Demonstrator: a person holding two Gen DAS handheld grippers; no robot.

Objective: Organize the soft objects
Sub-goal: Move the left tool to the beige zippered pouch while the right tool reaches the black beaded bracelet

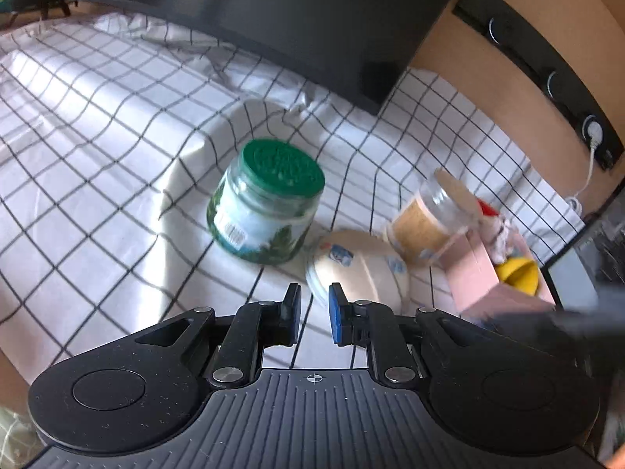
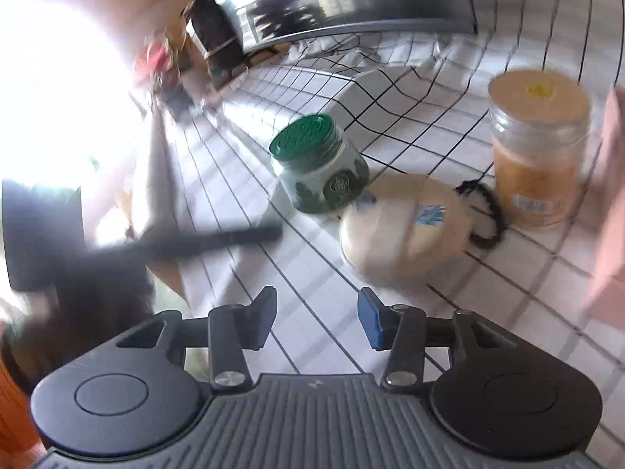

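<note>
A soft round beige pouch (image 1: 359, 269) with blue marks lies on the checked cloth (image 1: 97, 125), just ahead and right of my left gripper (image 1: 314, 305). The left gripper's jaws stand a narrow gap apart and hold nothing. In the right wrist view the same pouch (image 2: 402, 226) lies ahead and right of my right gripper (image 2: 316, 316), which is open and empty. A black hair tie (image 2: 486, 215) lies against the pouch's right side.
A green-lidded glass jar (image 1: 265, 203) (image 2: 320, 168) stands left of the pouch. A cork-lidded jar (image 1: 429, 222) (image 2: 539, 148) stands to its right. A pink box (image 1: 492, 273) holds small items. A dark screen (image 1: 273, 11) stands behind.
</note>
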